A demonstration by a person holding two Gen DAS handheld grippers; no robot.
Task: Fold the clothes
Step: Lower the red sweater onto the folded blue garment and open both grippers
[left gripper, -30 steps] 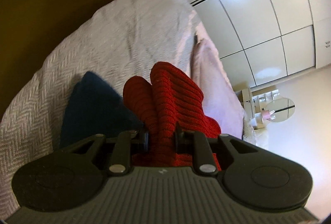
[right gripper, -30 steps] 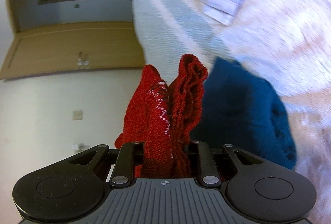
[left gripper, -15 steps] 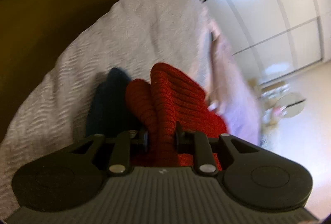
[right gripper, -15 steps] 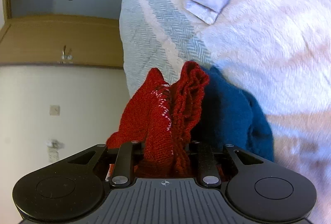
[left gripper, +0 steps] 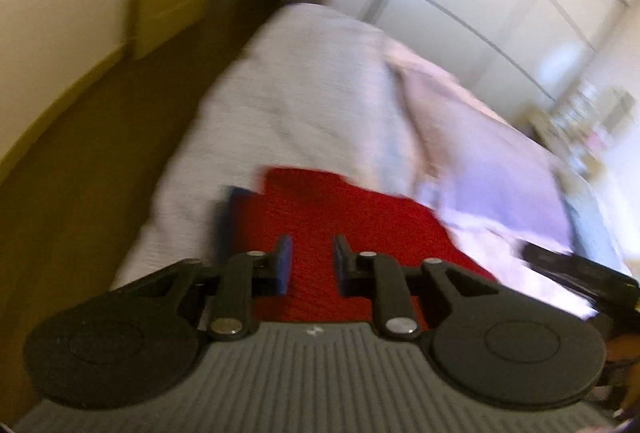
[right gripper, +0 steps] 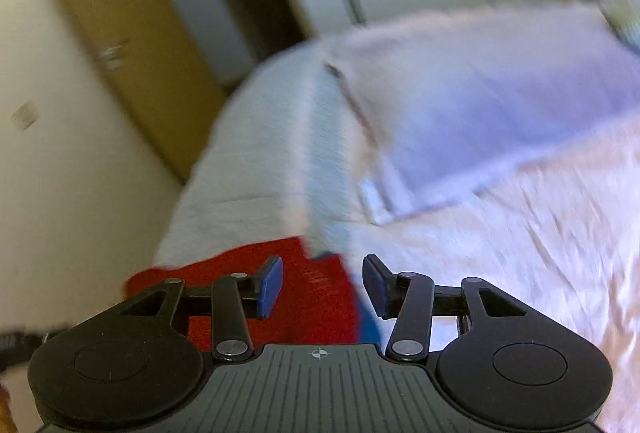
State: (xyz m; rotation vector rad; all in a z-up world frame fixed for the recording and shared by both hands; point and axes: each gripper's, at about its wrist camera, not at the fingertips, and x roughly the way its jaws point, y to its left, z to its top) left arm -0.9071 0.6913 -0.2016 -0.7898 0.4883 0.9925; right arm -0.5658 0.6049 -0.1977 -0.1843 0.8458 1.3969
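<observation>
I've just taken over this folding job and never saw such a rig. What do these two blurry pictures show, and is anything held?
There is no robot arm. A person carries a two-finger gripper in each hand, and a fisheye camera on each looks along its fingers. One picture comes from the left gripper, the other from the right gripper. Both look down on a bed with pale covers. A red garment lies flat on it, with a blue garment showing at its edge. Nothing is held: the left jaws are closing, the right jaws opening, with no cloth between either pair.
</observation>
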